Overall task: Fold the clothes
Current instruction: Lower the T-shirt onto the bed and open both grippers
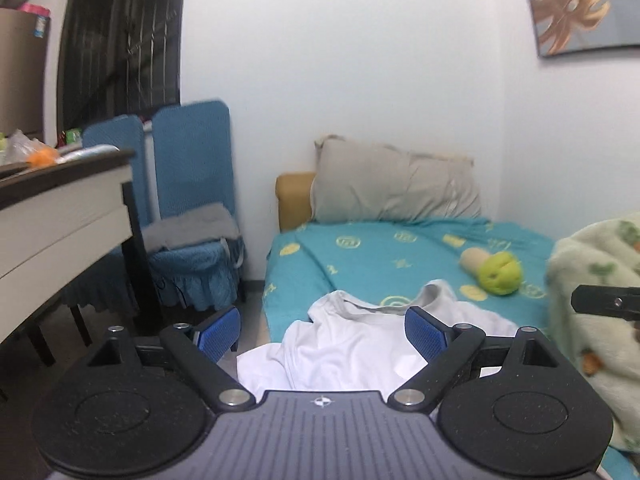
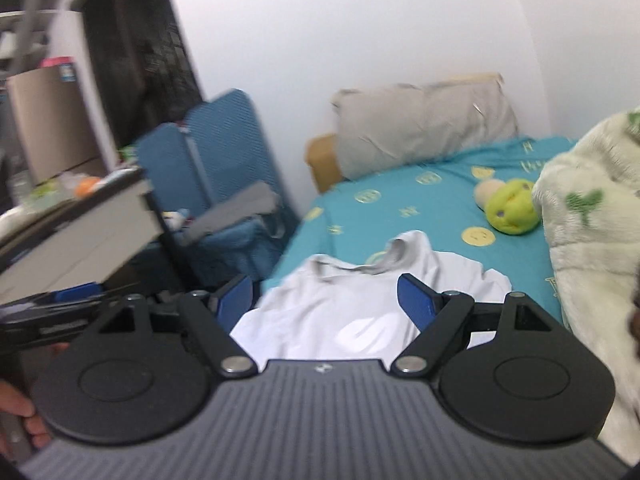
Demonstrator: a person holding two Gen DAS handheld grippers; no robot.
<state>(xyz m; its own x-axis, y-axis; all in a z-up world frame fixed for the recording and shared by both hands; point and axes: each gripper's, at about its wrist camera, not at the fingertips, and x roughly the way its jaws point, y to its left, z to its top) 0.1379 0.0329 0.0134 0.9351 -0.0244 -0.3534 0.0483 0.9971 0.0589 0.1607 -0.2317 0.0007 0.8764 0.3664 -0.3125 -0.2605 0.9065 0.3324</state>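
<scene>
A crumpled white T-shirt with a grey collar lies on the near end of the bed, on the teal sheet. My left gripper is open and empty, hovering just short of the shirt. In the right wrist view the same shirt lies ahead of my right gripper, which is open and empty above it. Part of the right gripper shows at the right edge of the left wrist view. The left gripper shows blurred at the left of the right wrist view.
A grey pillow leans on the wall at the bed's head. A green plush toy lies on the sheet. A fluffy pale green blanket is heaped at the right. A blue-covered chair and a desk stand to the left.
</scene>
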